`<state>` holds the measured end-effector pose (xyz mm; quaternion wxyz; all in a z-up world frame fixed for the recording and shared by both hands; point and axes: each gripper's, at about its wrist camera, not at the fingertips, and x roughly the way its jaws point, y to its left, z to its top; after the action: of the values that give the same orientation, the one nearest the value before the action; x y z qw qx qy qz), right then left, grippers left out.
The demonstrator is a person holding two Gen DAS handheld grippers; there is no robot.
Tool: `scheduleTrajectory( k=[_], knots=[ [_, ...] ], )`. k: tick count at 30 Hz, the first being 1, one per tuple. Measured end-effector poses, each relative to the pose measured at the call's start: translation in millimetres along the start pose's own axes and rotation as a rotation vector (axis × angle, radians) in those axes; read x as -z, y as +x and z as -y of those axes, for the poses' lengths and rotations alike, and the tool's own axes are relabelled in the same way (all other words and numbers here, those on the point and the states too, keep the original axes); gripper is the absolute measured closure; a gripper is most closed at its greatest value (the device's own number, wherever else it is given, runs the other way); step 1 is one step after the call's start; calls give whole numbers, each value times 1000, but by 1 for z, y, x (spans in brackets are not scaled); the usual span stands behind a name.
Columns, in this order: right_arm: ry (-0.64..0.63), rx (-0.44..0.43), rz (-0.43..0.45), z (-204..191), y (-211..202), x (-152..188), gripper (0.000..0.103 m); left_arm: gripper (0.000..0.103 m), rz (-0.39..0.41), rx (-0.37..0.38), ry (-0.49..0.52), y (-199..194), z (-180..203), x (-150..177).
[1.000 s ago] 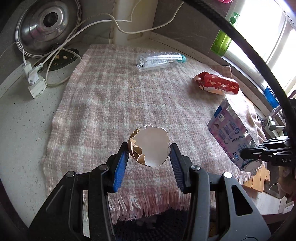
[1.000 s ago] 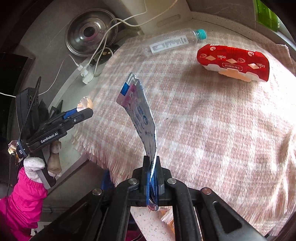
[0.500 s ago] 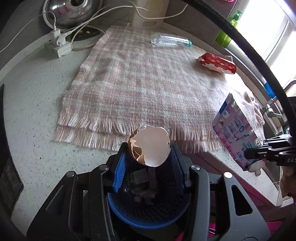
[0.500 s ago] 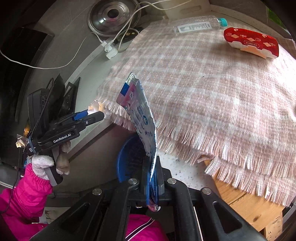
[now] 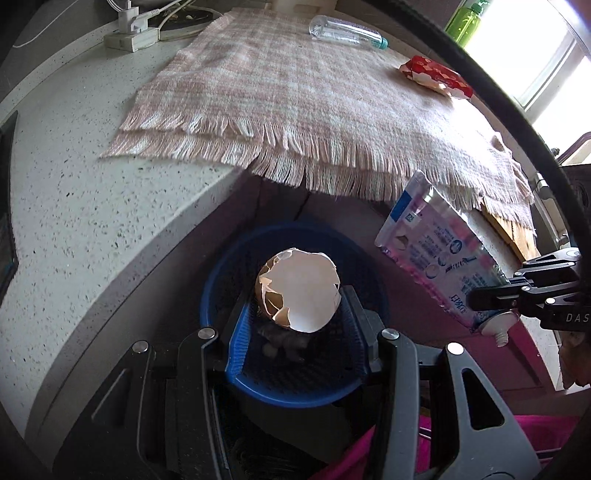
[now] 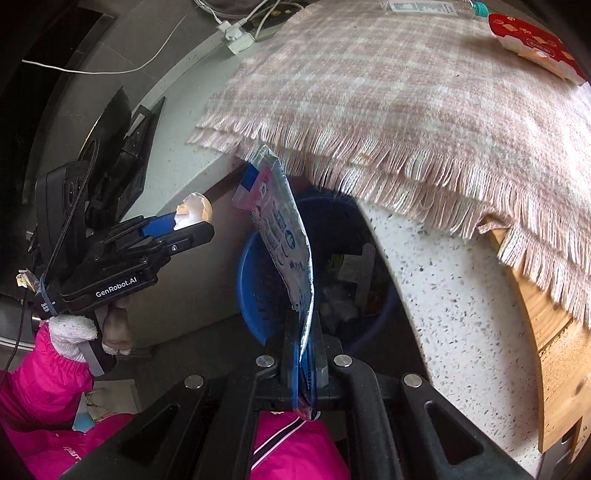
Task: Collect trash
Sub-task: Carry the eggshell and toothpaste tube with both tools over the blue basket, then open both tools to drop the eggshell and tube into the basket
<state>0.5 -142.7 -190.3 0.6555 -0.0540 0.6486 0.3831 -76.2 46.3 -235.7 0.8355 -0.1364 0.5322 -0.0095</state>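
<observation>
**Eggshell and flattened tube held above the blue bin**

Left wrist view: the left gripper (image 5: 299, 306) sits in the lower middle of the frame, its jaws set narrow and clamped on an eggshell (image 5: 298, 291), broken side up. Directly behind the shell, in the centre, is a blue bin (image 5: 218, 295) with dark scraps at its bottom. At the right edge the right gripper (image 5: 491, 295) pinches a flattened tube (image 5: 436, 258), white and pink with a blue corner, its cap end pointing down. Across the upper half a speckled counter (image 5: 74, 206) carries a pink plaid cloth (image 5: 295, 92) whose fringe hangs over the edge. On the cloth, upper right, lie a clear bottle (image 5: 343, 31) and a red wrapper (image 5: 436, 75), well apart. A white power strip (image 5: 129, 37) sits upper left.

Right wrist view: the right gripper (image 6: 304, 354), bottom centre, is fully closed on the tube (image 6: 284, 236), which stands up into the middle of the frame in front of the bin (image 6: 251, 280). At middle left the left gripper (image 6: 192, 221) holds the eggshell (image 6: 194, 214), gripped by a hand (image 6: 114, 325) with a white cuff and pink sleeve (image 6: 44, 369). The cloth (image 6: 388, 92) fills the upper right; the wrapper (image 6: 532, 40) and bottle (image 6: 424, 5) lie at the top right edge. A wooden panel (image 6: 557, 369) shows at lower right.
</observation>
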Motion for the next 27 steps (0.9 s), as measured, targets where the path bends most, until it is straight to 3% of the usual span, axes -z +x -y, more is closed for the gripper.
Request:
scheduleTrajectory(
  k=[13, 27],
  knots=[
    [-71, 115, -98, -13, 49, 17, 102, 57, -108, -16, 0, 44, 5, 42],
    [-49, 162, -158, -7, 91, 13, 102, 57, -192, -40, -22, 90, -8, 64]
  ],
)
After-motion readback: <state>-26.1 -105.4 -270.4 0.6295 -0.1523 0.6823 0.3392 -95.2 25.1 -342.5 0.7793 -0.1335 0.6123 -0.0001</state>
